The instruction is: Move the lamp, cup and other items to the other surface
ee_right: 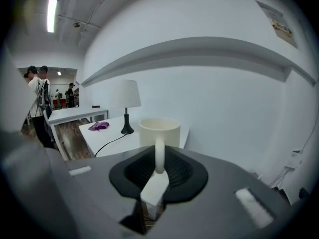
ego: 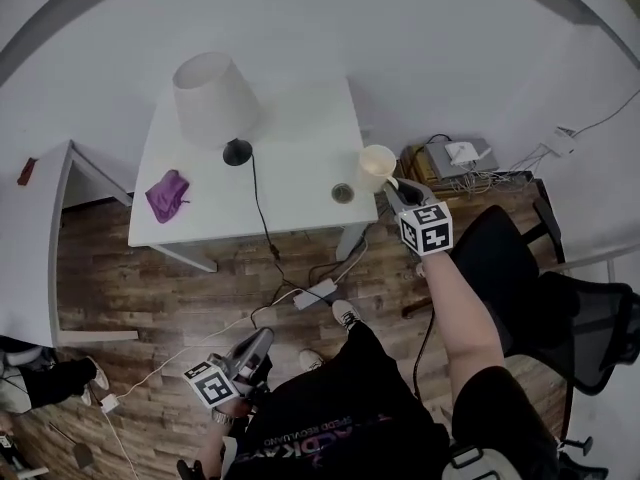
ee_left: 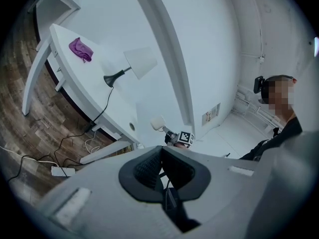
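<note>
Carrying out the cup step, I am looking down on the white bench (ego: 300, 138) that is bearing most of the items, with the other bench (ego: 35, 248) sitting well apart at the left. The lamp (ego: 213, 98) is standing upright near the back, its cord trailing off the front edge to the floor. The cup (ego: 377, 166) is hanging upright at the bench's right edge, and my right claw (ego: 395, 186) is pinching its handle. The purple cloth (ego: 168, 195) and 1 small round disc (ego: 343, 193) are lying untouched. My left claw (ego: 262, 340) is idling low by the body, pressed together on nothing. Next, I am judging, the cup is needing a level swing across to the other bench, clear of the lamp and cord.
</note>
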### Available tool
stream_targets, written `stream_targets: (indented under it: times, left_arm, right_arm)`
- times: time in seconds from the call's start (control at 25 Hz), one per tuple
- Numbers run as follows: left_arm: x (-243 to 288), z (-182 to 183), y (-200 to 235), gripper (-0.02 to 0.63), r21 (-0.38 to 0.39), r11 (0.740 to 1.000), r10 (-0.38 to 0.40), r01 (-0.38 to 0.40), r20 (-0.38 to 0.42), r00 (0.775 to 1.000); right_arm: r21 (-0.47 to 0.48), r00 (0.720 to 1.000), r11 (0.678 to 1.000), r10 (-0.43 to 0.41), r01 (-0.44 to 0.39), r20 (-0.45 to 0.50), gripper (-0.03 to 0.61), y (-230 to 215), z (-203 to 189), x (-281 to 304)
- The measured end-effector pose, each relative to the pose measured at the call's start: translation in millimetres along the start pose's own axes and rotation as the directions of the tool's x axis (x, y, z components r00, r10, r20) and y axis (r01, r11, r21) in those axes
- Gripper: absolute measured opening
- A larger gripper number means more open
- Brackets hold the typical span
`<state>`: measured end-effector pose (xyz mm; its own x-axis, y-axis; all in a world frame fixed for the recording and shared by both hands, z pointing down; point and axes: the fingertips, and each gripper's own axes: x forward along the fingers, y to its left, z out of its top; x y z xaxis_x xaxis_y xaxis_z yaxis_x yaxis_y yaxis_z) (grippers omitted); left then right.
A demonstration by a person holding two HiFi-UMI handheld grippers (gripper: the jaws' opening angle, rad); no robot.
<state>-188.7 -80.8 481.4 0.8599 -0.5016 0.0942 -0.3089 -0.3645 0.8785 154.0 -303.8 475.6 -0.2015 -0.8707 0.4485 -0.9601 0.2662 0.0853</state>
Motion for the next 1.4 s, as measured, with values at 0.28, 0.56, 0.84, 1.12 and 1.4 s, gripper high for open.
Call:
stream_targets:
  times: [0.28, 0.56, 0.84, 1.12, 1.4]
  left_arm:
    - [-7, -23, -9, -0.003, 0.0, 0.998, -0.058, 0.058, -0.092, 0.994]
    - [10, -45, -25, -0.003, 0.016, 0.993, -0.113, 0.117, -0.176, 0.978]
    - [52, -73, -49, -0.003, 0.018, 0.984, -0.164, 0.175, -0.27, 0.949]
    - [107, -119, -82, -0.003, -0.003, 0.975, -0.209, 0.223, -0.368, 0.906]
    - [161, -164, -109, -0.003, -0.014, 0.974, -0.21, 0.226, -0.431, 0.877]
  right_arm:
    - [0.082, 0.99, 0.987, -0.139, 0.137, 0.02, 0.054, -24, -29, -76]
    - [0.164, 0.965, 0.952, -0.261, 0.257, 0.005, 0.054, -60, -68, -148]
    - [0.227, 0.924, 0.897, -0.382, 0.378, -0.028, 0.054, -117, -110, -227]
    - [0.259, 0.883, 0.846, -0.464, 0.467, -0.075, 0.054, -176, -155, -303]
    - [0.309, 0.843, 0.786, -0.521, 0.536, -0.135, 0.054, -240, -212, -362]
